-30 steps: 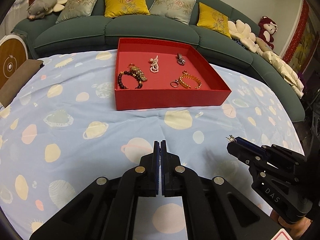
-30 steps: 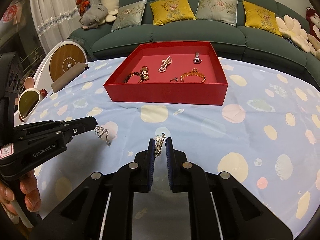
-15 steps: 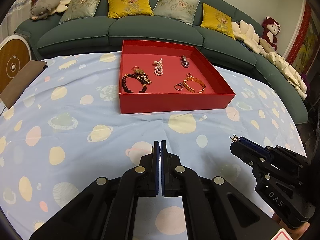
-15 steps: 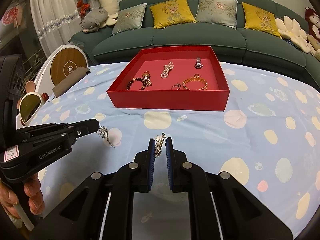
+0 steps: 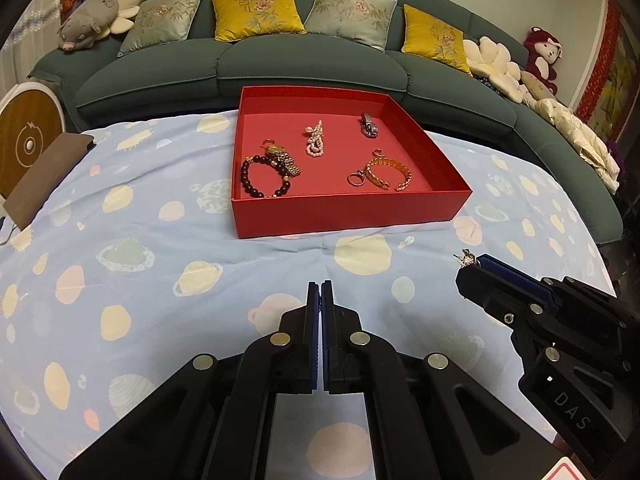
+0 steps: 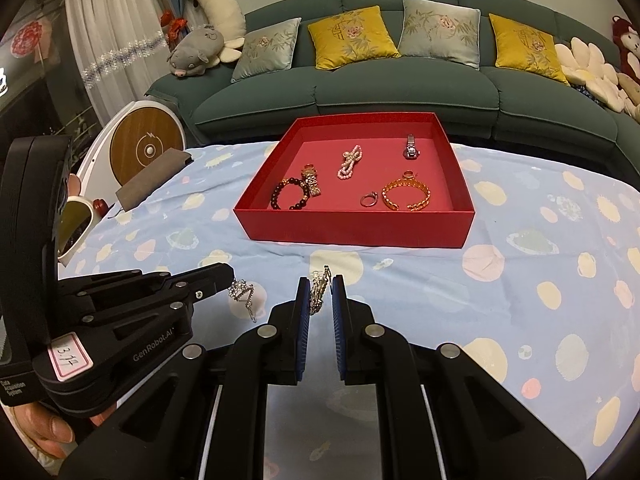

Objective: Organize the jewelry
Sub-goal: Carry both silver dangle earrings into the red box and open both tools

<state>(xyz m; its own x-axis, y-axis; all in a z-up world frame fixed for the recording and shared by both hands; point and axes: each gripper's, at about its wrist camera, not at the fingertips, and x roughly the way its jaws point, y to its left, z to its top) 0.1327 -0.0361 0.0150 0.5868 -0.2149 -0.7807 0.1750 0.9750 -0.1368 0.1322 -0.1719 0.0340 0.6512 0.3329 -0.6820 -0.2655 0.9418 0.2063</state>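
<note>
Two small glittery chain pieces were off the counter, short of the red tray (image 6: 356,232): the left gripper (image 6: 230,276), jaws pressed together, pinched a silvery chain (image 6: 243,296); the right gripper (image 6: 320,292), jaws nearly together, pinched a gold-toned chain (image 6: 319,286). Inside the tray already lay a bead bracelet (image 6: 289,197), watch (image 6: 312,182), pearl strand (image 6: 349,163), ring (image 6: 367,200), gold bangle (image 6: 406,195) and clasp piece (image 6: 411,148). Probably these two remained to place.

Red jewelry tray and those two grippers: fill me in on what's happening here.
A person holds two black handheld grippers over a planet-print blue cloth. The left gripper pinches a silvery chain piece; the right gripper grips a gold-toned chain piece. Both hang short of the open red tray, which already holds bracelets, rings and other pieces.
</note>
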